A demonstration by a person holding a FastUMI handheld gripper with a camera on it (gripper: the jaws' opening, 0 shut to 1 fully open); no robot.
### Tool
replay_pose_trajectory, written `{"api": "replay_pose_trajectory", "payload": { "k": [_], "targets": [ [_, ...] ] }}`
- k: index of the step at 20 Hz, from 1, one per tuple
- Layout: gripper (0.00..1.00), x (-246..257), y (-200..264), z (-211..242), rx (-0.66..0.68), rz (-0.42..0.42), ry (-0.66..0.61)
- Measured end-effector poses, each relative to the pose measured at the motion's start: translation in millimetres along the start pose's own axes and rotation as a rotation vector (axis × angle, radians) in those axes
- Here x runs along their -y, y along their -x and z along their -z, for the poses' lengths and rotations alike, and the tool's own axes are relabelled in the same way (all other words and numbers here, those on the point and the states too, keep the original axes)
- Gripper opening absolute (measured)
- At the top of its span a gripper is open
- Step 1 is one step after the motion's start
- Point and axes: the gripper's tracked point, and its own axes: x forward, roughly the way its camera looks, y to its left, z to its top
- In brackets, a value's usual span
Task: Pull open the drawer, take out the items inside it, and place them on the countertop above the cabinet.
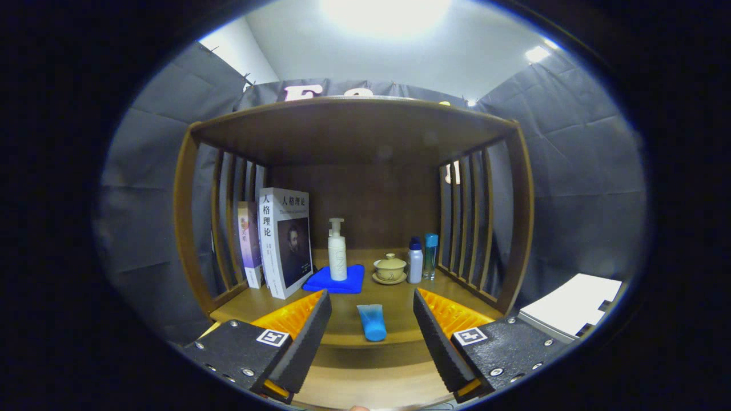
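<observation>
On the worktop (342, 334), under a wooden shelf frame (354, 128) with slatted sides and a solid back, the widest open room is the bare wood from the front edge back to the middle, straight ahead of the hand-held gripper (371, 331). Its fingers stand wide apart and hold nothing. At ten o'clock from them two books (280, 240) stand upright against the left slats, the larger one in front with its cover turned partly toward the camera. Just right of the books a folded blue cloth (337, 281) lies flat, and a white pump bottle (337, 251) stands upright on it. At one o'clock a lidded tea bowl on a saucer (390, 268) sits apart from the cloth, and beside it two small upright bottles (422, 260) stand close together by the right slats. The blue tube (372, 321) lies flat between the fingertips, near the front edge, its long axis running front to back, pointing at twelve o'clock; which end bears the cap I cannot tell. A white box (571, 311) lies outside the frame at three o'clock.
</observation>
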Motion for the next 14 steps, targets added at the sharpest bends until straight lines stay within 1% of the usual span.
{"api": "replay_pose_trajectory", "payload": {
  "k": [3, 5, 7, 12, 14],
  "targets": [
    [0.89, -4.8, 29.2, 9.9, 0.03, -0.036, -0.029],
    [0.89, 0.1, 47.2, 22.7, 0.019, -0.045, -0.021],
    [0.89, 6.2, 63.6, 34.7, 0.023, -0.045, 0.002],
    [0.9, 12.4, 93.6, 59.6, 0.029, -0.035, -0.045],
    [0.9, 6.0, 106.2, 72.1, 0.027, -0.057, -0.027]
  ]
}}
